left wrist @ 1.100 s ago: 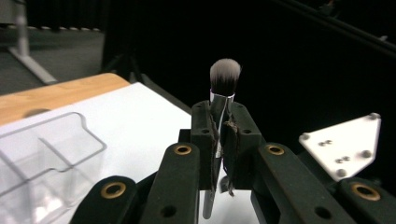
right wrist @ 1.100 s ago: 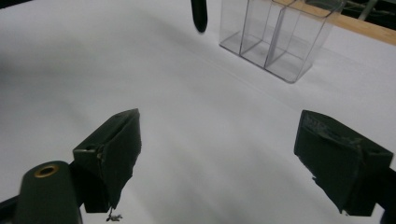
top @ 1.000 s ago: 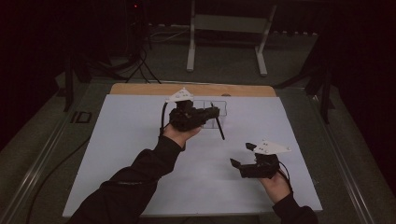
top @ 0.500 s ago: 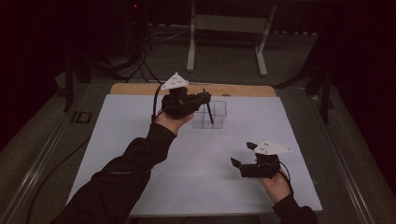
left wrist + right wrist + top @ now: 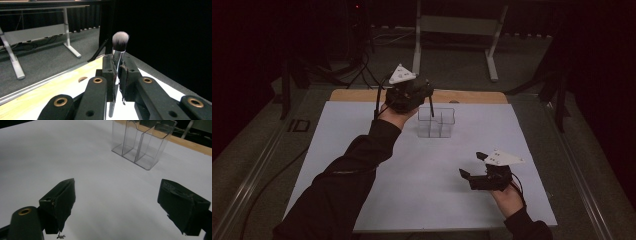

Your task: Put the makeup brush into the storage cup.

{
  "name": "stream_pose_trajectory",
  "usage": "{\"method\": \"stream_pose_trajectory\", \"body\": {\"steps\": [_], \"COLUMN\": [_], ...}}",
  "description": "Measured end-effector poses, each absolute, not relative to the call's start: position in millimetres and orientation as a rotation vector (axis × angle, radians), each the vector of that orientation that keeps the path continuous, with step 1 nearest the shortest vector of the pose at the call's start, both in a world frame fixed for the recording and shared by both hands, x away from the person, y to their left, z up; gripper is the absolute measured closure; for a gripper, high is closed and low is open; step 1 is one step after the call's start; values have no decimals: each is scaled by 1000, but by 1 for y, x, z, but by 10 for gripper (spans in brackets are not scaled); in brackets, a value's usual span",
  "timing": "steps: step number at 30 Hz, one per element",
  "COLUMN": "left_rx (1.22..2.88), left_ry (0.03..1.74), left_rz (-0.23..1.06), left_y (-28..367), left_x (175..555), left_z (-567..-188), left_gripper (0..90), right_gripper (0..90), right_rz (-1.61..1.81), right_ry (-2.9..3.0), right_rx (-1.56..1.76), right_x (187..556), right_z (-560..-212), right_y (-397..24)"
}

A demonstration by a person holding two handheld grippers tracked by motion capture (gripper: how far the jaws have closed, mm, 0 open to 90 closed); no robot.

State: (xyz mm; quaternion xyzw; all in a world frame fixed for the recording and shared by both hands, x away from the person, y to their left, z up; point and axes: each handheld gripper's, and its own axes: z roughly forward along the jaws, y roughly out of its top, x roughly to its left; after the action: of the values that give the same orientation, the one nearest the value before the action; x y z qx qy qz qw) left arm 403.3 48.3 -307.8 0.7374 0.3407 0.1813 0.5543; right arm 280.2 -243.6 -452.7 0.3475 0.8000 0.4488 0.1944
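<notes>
On the far left part of the white table [image 5: 362,150], the left gripper [image 5: 412,95] is held up above the surface, just left of a clear plastic organizer [image 5: 436,121] with several upright compartments. Its fingers [image 5: 110,72] are closed tight on a makeup brush [image 5: 120,42]: in the left gripper view the silver ferrule sits pinched between them, the dark, pale-tipped bristle head rising above and the handle running down below. In the high view the handle hangs as a thin dark line down toward the organizer's near left compartment; whether its tip is inside cannot be told. No brand, label or writing can be read on any of these things.

Farther right and nearer the person, the right gripper [image 5: 482,175] sits low over the table, well apart from the organizer. Its fingers [image 5: 60,200] are spread wide with nothing between them, and bare white table shows in the gap.
</notes>
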Motion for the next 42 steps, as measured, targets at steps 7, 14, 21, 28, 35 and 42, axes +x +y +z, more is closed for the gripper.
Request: {"method": "stream_pose_trajectory", "body": {"steps": [7,14,21,28,35,42], "left_rx": [1754,1777,1797,1809,1833,1875], "left_ry": [830,868,877,915,945,960], "left_rz": [460,468,480,456,406,395], "left_y": [36,26,16,14,11,6], "left_x": [422,437,451,464,476,480], "left_z": [-306,-308,-314,-327,-345,-363], "left_gripper": [842,842,843,842,842,842], "right_gripper": [148,148,148,148,148,148], "right_rz": [1262,1267,1269,1278,1278,1278], "right_ry": [2248,2247,2246,2247,2255,2255], "right_rx": [979,976,971,968,972,979], "right_x": [280,279,278,277,277,278], "right_z": [-454,-453,-453,-452,-454,-455], "right_y": [-244,-245,-246,-247,-246,-247]}}
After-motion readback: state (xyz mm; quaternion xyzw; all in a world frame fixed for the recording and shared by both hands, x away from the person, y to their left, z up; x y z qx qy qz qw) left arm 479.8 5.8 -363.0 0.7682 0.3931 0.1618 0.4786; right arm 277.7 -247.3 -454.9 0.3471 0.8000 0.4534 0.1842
